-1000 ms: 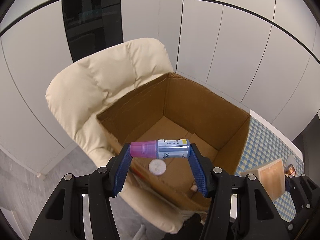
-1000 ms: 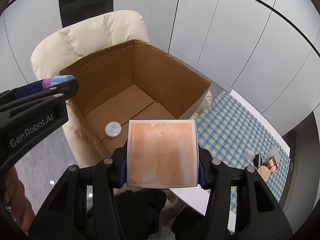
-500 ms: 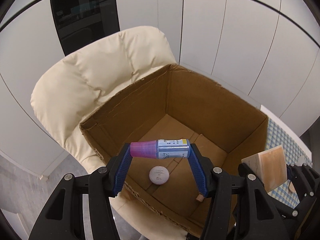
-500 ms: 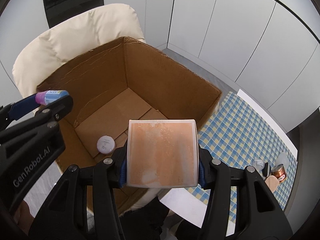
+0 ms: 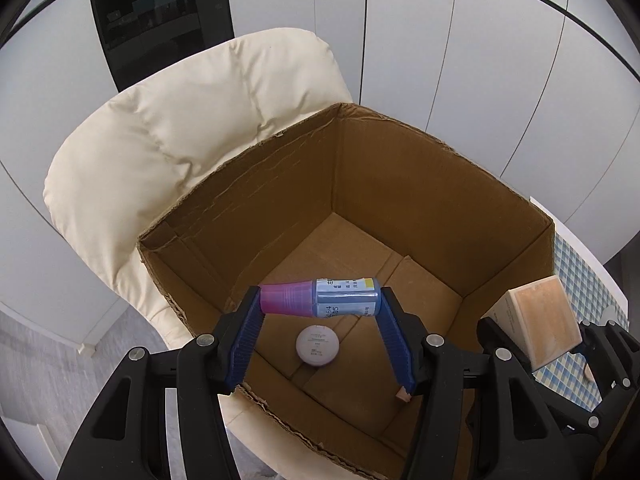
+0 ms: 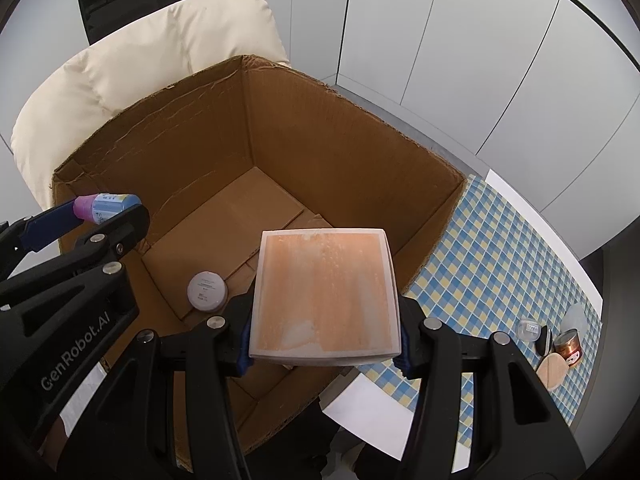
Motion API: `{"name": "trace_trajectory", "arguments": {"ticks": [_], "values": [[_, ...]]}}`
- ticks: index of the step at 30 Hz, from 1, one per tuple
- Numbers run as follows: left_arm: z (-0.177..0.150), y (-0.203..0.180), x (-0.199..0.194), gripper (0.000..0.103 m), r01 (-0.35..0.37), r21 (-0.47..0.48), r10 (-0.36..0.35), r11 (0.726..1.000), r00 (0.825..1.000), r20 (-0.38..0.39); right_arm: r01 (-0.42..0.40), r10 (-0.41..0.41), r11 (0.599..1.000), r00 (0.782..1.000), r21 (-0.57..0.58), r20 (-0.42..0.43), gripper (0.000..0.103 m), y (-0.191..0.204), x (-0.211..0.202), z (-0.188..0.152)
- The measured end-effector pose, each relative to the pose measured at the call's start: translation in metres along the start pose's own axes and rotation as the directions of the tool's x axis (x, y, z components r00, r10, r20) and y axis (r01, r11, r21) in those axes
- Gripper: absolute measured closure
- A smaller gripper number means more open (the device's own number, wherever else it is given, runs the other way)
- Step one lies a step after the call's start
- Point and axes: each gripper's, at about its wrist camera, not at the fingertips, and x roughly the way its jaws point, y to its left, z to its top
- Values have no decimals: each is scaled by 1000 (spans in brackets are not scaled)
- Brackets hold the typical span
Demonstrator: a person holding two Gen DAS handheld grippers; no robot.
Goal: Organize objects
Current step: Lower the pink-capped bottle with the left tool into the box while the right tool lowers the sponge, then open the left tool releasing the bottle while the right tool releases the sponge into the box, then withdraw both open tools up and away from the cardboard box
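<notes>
Both hands are at the delivery step, carrying things over the open cardboard box (image 5: 400, 184), which sits on a cream armchair (image 5: 192, 120).

The left tongs (image 5: 320, 300) are clamped end to end on a small bottle (image 5: 320, 302) with a pink cap, held level at the centre of the left view, above a round white jar (image 5: 317, 347) lying on the box floor.

The right tongs (image 6: 324, 344) are closed on the sides of a flat orange-faced box (image 6: 326, 296), low in the middle of the right view, above the near right part of the carton.

Next, each load probably needs lowering toward the floor before release, clear of the jar. More small items wait on the checked tabletop (image 6: 492, 264) at lower right.
</notes>
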Motion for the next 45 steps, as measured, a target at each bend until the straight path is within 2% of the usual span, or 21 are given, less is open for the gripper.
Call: {"name": "trace_trajectory", "arguments": {"ticks": [5, 7, 8, 9, 11, 14, 22, 45], "values": [[0, 1, -3, 44, 9, 0, -9, 1000, 1000, 6, -22, 22, 1000, 1000, -4, 16, 48, 0, -1, 1], [0, 1, -4, 28, 17, -3, -17, 1000, 1000, 9, -30, 30, 999, 999, -12, 27, 20, 1, -3, 2], [0, 1, -6, 11, 28, -2, -28, 1000, 1000, 11, -24, 24, 1000, 999, -12, 40, 0, 1, -5, 2], [0, 2, -7, 0, 35, -4, -34, 999, 999, 16, -13, 13, 1000, 997, -10, 72, 0, 1, -10, 2], [-1, 3, -14, 0, 34, -4, -34, 999, 998, 47, -10, 11, 1000, 995, -11, 103, 0, 2, -16, 2], [0, 1, -17, 0, 19, 12, -20, 1000, 998, 61, -25, 25, 1000, 995, -1, 102, 0, 0, -18, 3], [-1, 6, -15, 0, 38, -14, -37, 999, 999, 38, -38, 35, 999, 996, 37, 82, 0, -11, -17, 1], [-4, 6, -20, 0, 28, -10, -27, 1000, 999, 38, -46, 42, 998, 996, 41, 80, 0, -14, -19, -1]]}}
